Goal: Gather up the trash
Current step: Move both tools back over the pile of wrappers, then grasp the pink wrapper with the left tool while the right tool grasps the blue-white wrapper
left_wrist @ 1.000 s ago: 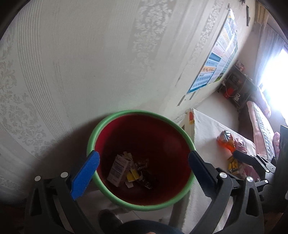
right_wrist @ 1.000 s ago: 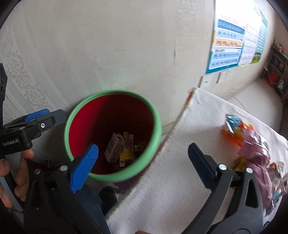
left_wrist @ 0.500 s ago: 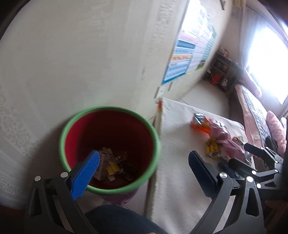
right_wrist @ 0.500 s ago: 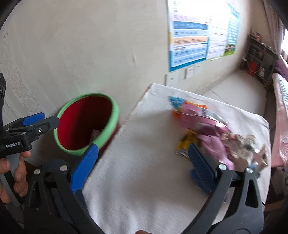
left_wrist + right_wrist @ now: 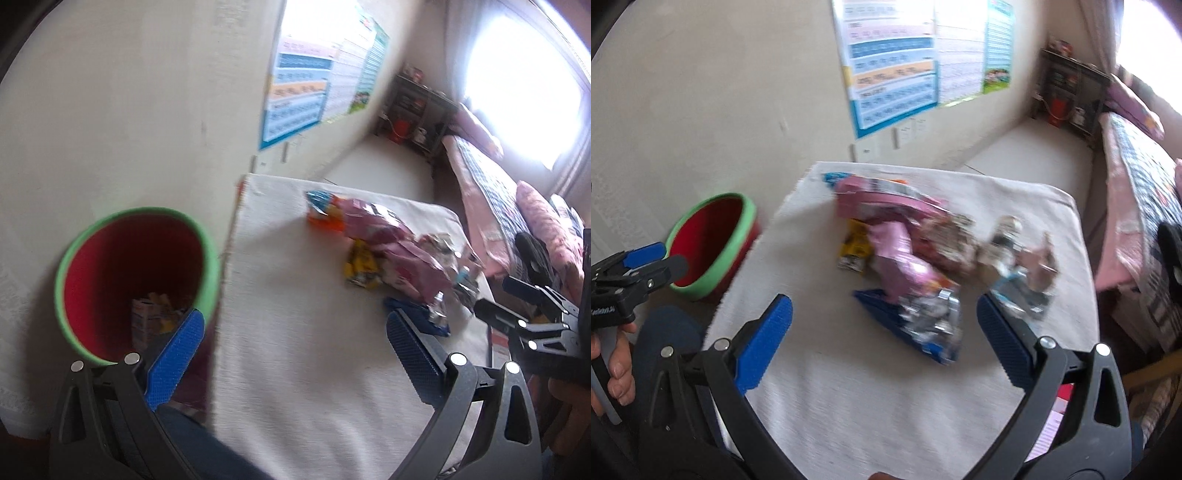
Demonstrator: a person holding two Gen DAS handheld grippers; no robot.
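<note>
A red bin with a green rim (image 5: 136,280) stands on the floor left of a white-clothed table (image 5: 295,369); it holds a few wrappers (image 5: 147,317). It also shows in the right wrist view (image 5: 713,243). A heap of snack wrappers (image 5: 916,251), pink, yellow, blue and silver, lies on the table (image 5: 849,398); it shows in the left wrist view too (image 5: 384,251). My left gripper (image 5: 291,343) is open and empty between bin and table. My right gripper (image 5: 886,332) is open and empty, just before a blue and silver wrapper (image 5: 923,321).
A wall with a blue poster (image 5: 897,74) runs behind the table. A bed with pink bedding (image 5: 517,206) lies to the right, a dark shelf (image 5: 1067,96) in the far corner. The person's leg (image 5: 668,332) is between bin and table.
Both grippers have swung right, away from the bin and toward the table. The wrapper heap has come from the right edge into the middle of the right wrist view.
</note>
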